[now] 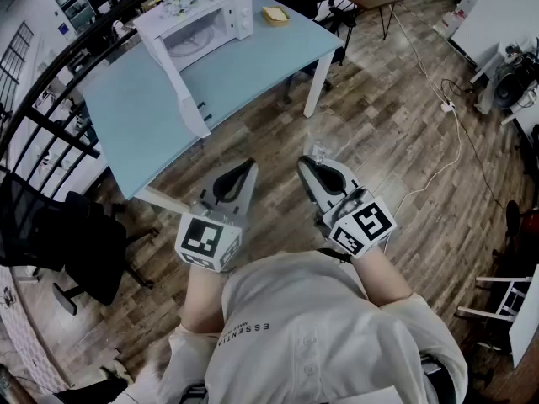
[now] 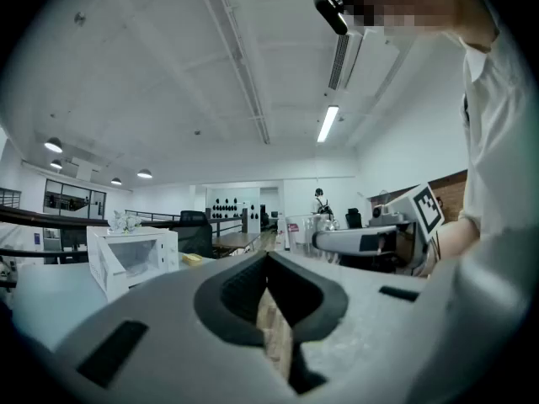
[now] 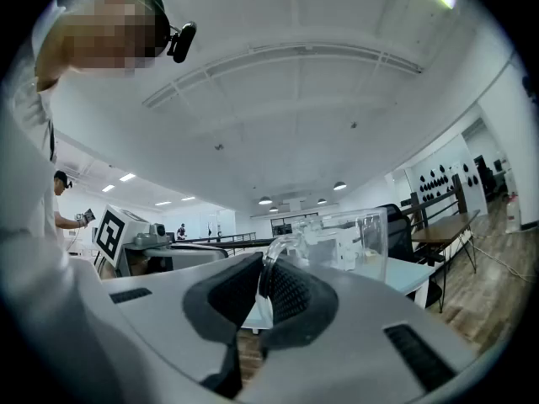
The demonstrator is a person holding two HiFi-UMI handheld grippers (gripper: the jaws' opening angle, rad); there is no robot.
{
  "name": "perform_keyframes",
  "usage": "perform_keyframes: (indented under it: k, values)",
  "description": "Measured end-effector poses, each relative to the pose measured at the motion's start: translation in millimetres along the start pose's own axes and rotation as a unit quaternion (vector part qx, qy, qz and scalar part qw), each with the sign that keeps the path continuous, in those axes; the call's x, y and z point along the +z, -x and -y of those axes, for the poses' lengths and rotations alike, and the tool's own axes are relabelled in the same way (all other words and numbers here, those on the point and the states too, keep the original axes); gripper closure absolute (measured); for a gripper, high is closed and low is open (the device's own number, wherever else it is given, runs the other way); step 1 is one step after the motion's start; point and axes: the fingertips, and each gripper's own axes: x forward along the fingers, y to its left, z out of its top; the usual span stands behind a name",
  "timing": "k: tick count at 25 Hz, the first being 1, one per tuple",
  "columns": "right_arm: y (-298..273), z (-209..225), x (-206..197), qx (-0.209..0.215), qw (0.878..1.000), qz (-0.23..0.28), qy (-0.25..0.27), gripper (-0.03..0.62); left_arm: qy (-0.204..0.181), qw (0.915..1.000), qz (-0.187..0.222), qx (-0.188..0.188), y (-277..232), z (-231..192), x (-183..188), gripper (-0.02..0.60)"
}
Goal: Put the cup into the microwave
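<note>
cup [image 3: 358, 241] is clear, held by right gripper [image 3: 266, 269]: jaws pinched tight on a curved clear part at its side, looks like the handle, can't say for sure. cup body sticks out past the tips, upright, off to the right in the right gripper view. left gripper [image 2: 268, 257]: jaws together at the tips, nothing between them, only wood floor [image 1: 379, 133] showing through the gap lower down. both grippers are level, side by side in front of the person's torso, apart from each other, marker cubes toward the body. head view puts the cup in the air over the floor, just past the right gripper's tips, short of the table [image 1: 143, 124] and near its right front leg. microwave [image 1: 202, 25] is white and sits at the far end of the pale blue table, well apart from the cup. its door [image 1: 178, 87] is swung wide open toward the person, cavity facing this way. small yellow block [image 1: 274, 14] lies on the table just right of the microwave. black office chair [image 1: 76, 242] stands left of the person, beside the table's near edge. dark railing [image 1: 50, 99] runs along the table's left side. white cable [image 1: 459, 141] trails across the floor on the right.
</note>
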Motion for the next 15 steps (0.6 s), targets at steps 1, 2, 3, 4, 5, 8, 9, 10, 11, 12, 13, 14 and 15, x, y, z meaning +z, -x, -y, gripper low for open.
perform_keyframes:
  k: [1,2,3,4,5,8,9,10,11,12,13,14,15]
  values:
    - [-1,0,0,-0.001,1.0,0.0,0.001,0.571,-0.001,1.0,0.001,-0.002,-1,-1,1,0.58]
    - [-1,1,0,-0.001,1.0,0.001,0.002,0.571,-0.002,1.0,0.001,-0.003,-1,-2,1,0.58]
    - [-2,1,0,-0.002,1.0,0.001,0.004,0.571,-0.002,1.0,0.002,-0.004,-2,-2,1,0.58]
    - [-2,1,0,-0.004,1.0,0.0,0.005,0.571,-0.001,1.0,0.002,-0.004,-2,-3,1,0.58]
    - [-3,1,-1,-0.005,1.0,0.0,0.006,0.571,0.0,1.0,0.003,-0.005,-3,-4,1,0.58]
    - [-4,3,-1,-0.007,1.0,-0.003,0.007,0.571,0.004,1.0,0.002,-0.008,-6,-5,-1,0.58]
    - [-4,4,-1,-0.006,1.0,-0.005,0.007,0.571,0.005,0.9999,0.002,-0.009,-8,-5,-1,0.58]
    - [-4,5,-1,-0.006,1.0,-0.005,0.007,0.571,0.006,0.9999,0.002,-0.01,-10,-5,-1,0.58]
    - [-4,7,-1,-0.007,1.0,-0.005,0.006,0.571,0.007,0.9999,0.003,-0.01,-12,-5,-1,0.58]
    - [-4,10,0,-0.008,1.0,-0.004,0.003,0.571,0.009,0.9999,0.004,-0.01,-14,-5,-1,0.58]
    - [-4,12,0,-0.01,1.0,-0.002,-0.002,0.571,0.011,0.9999,0.005,-0.01,-16,-6,-1,0.58]
    - [-4,15,0,-0.012,1.0,-0.001,-0.007,0.571,0.012,0.9999,0.005,-0.01,-18,-7,-1,0.58]
    - [-5,18,-1,-0.013,1.0,-0.001,-0.011,0.571,0.014,0.9998,0.005,-0.009,-19,-7,-2,0.58]
